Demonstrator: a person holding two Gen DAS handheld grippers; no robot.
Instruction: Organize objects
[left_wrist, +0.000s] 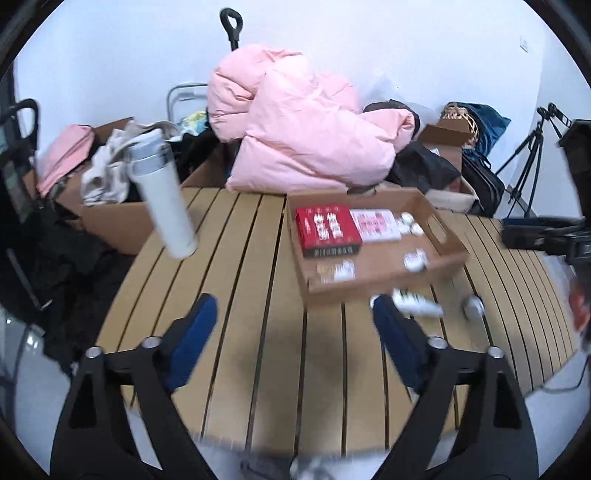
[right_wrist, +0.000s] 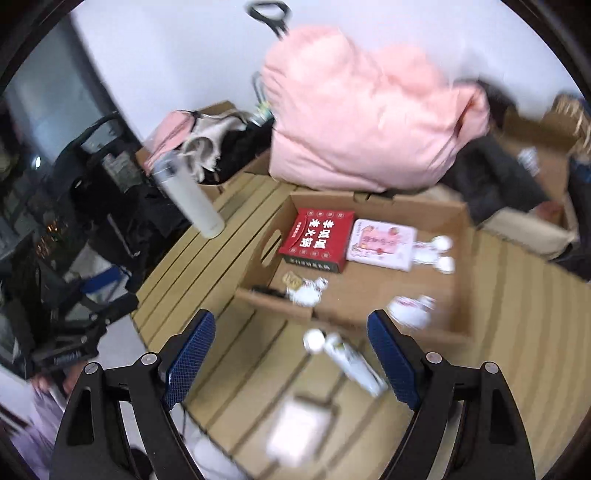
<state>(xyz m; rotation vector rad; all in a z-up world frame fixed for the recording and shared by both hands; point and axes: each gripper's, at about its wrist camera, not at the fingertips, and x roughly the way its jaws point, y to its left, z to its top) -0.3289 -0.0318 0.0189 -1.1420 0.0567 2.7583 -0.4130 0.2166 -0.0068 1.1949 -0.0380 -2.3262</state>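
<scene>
A shallow cardboard tray (left_wrist: 439, 225) (right_wrist: 463, 236) sits on the slatted wooden table (left_wrist: 240, 295) (right_wrist: 229, 229). It holds a red box (left_wrist: 327, 229) (right_wrist: 317, 236), a pink box (left_wrist: 375, 223) (right_wrist: 382, 243) and several small white packets. A white tube (left_wrist: 419, 304) (right_wrist: 351, 360) and a white cap (left_wrist: 474, 306) lie on the table in front of the tray. A white thermos (left_wrist: 164, 192) (right_wrist: 190, 197) stands at the table's left edge. My left gripper (left_wrist: 295, 314) is open and empty above the table. My right gripper (right_wrist: 291, 332) is open, just above the tube.
A pink duvet (left_wrist: 306, 133) (right_wrist: 369, 114) is piled behind the tray, among cardboard boxes of clothes (left_wrist: 110, 218). A tripod (left_wrist: 528, 162) stands at far right. A blurred pale flat packet (right_wrist: 295, 432) lies near the table's front edge.
</scene>
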